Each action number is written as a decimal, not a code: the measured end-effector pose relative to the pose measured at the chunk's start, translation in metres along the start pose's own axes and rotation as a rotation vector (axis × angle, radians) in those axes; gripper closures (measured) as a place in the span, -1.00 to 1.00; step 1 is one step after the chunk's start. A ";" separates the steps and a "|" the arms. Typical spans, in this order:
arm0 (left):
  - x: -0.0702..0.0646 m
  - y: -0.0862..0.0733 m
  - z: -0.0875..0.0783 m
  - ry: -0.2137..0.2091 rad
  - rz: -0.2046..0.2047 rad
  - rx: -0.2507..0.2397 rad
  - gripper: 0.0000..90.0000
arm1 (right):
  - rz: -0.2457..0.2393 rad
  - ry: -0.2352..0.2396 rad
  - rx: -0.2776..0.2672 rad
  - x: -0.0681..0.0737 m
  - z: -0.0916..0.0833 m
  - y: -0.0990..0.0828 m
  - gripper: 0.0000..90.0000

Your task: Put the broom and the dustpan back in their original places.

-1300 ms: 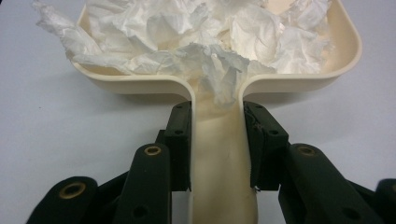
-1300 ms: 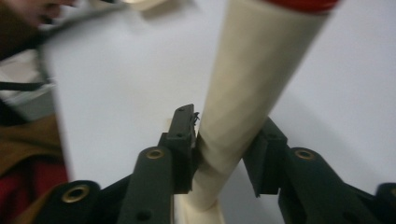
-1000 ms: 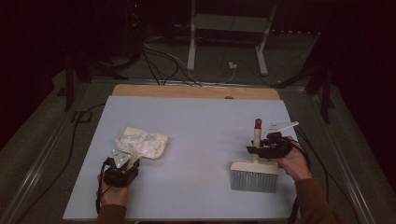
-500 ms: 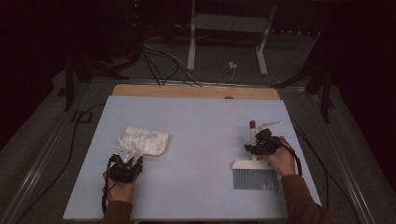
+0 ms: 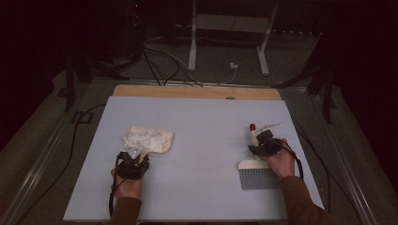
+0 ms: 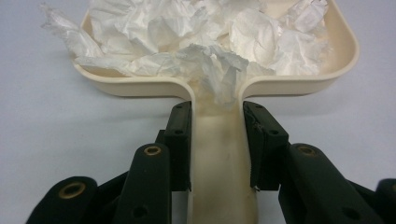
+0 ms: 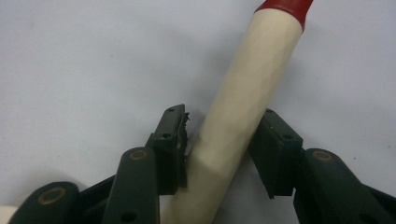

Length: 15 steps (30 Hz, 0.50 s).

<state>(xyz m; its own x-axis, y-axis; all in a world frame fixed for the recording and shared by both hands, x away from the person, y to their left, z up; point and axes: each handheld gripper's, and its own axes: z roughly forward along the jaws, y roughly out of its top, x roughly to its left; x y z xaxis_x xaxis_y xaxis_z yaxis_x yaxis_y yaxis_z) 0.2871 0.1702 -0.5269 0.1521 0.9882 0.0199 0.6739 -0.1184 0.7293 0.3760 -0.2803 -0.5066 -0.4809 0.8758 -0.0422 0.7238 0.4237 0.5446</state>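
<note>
A cream dustpan (image 5: 157,140) lies on the pale blue table (image 5: 206,122), heaped with crumpled white paper (image 5: 141,138). My left gripper (image 5: 136,157) is shut on its handle. The left gripper view has both pads pressed on the handle (image 6: 219,163) of the dustpan (image 6: 336,60), just behind the paper (image 6: 196,32). A hand brush (image 5: 260,179) with grey bristles lies at the near right. My right gripper (image 5: 257,145) is shut on its cream, red-tipped handle. That handle (image 7: 252,79) crosses my right gripper (image 7: 222,133) at a slant, and these jaws have just been closing on it.
A wooden strip (image 5: 197,91) runs along the table's far edge. Beyond it, cables (image 5: 164,61) and a white stand (image 5: 225,28) sit on the dark floor. Metal rails (image 5: 42,159) flank the table on both sides.
My right hand has sunk toward the table with the brush, whose handle now leans lower. The left gripper and the dustpan slid slightly to the right.
</note>
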 end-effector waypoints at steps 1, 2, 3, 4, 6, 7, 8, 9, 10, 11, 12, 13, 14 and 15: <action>0.000 0.000 0.000 0.004 0.002 0.001 0.48 | 0.007 -0.003 -0.003 0.000 0.000 0.000 0.27; 0.000 0.001 0.001 0.008 -0.003 0.000 0.48 | 0.009 -0.004 -0.004 0.000 0.001 -0.001 0.27; -0.001 0.001 0.001 0.012 -0.011 -0.002 0.48 | 0.012 -0.006 -0.006 0.000 0.001 -0.001 0.27; -0.001 0.001 0.002 0.016 -0.013 -0.001 0.48 | 0.018 -0.011 -0.008 0.000 0.001 -0.001 0.27; 0.000 0.002 0.003 0.017 -0.024 -0.003 0.48 | 0.028 -0.015 -0.013 0.000 0.002 -0.002 0.27; 0.000 0.002 0.003 0.019 -0.027 -0.005 0.48 | 0.036 -0.019 -0.016 0.000 0.002 -0.002 0.27; 0.000 0.003 0.004 0.020 -0.027 -0.003 0.48 | 0.042 -0.022 -0.018 0.000 0.002 -0.002 0.27; 0.000 0.003 0.004 0.019 -0.029 -0.004 0.48 | 0.046 -0.024 -0.021 -0.001 0.002 -0.002 0.27; 0.001 0.003 0.004 0.019 -0.031 -0.006 0.48 | 0.053 -0.027 -0.023 -0.001 0.003 -0.002 0.27; 0.001 0.003 0.005 0.018 -0.033 -0.009 0.48 | 0.058 -0.028 -0.024 -0.001 0.003 -0.001 0.27; 0.001 0.003 0.005 0.017 -0.036 -0.009 0.47 | 0.062 -0.029 -0.026 -0.002 0.003 -0.002 0.27; 0.002 0.003 0.005 0.017 -0.036 -0.010 0.47 | 0.066 -0.027 -0.029 -0.002 0.003 -0.002 0.26; 0.002 0.003 0.005 0.017 -0.036 -0.009 0.47 | 0.069 -0.026 -0.033 -0.002 0.003 -0.002 0.24; 0.002 0.003 0.006 0.014 -0.031 -0.004 0.45 | 0.074 -0.022 -0.043 -0.002 0.002 -0.003 0.19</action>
<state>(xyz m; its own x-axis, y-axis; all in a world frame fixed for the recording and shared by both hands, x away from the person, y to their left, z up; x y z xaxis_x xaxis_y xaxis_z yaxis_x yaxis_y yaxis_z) 0.2940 0.1708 -0.5290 0.1216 0.9926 0.0068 0.6755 -0.0878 0.7321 0.3762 -0.2828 -0.5101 -0.4155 0.9094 -0.0181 0.7352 0.3475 0.5820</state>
